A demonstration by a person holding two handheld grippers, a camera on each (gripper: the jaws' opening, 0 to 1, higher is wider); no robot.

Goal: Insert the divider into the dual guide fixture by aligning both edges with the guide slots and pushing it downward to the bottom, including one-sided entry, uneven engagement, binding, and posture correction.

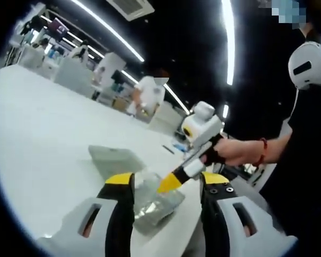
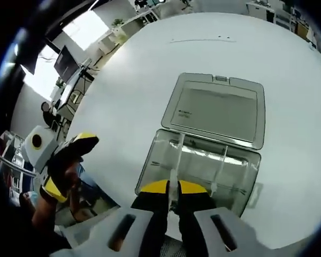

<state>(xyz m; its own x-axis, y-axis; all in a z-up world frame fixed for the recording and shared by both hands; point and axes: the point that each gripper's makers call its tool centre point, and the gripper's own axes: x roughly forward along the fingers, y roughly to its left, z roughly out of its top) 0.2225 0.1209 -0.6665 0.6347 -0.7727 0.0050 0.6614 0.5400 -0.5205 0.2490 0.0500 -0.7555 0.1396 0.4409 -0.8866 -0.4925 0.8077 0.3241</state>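
A clear plastic box, the guide fixture [image 2: 238, 174], sits on the white table [image 2: 150, 69] with its grey lid [image 2: 216, 110] folded open behind it. A thin clear divider [image 2: 175, 158] stands in the box's left part, and my right gripper [image 2: 174, 187] is shut on its near edge. A second thin clear upright [image 2: 223, 160] stands further right. In the left gripper view the box [image 1: 155, 206] lies between my open left gripper's jaws [image 1: 167, 179], and the right gripper [image 1: 177, 175], held by a hand, reaches down into it. The left gripper [image 2: 68, 165] hovers open off the table's left edge.
The round table's edge [image 2: 104, 187] runs close to the box on the near side. A person in black [image 1: 305, 160] stands at the right. Desks, monitors and another person [image 1: 150, 91] are far behind the table.
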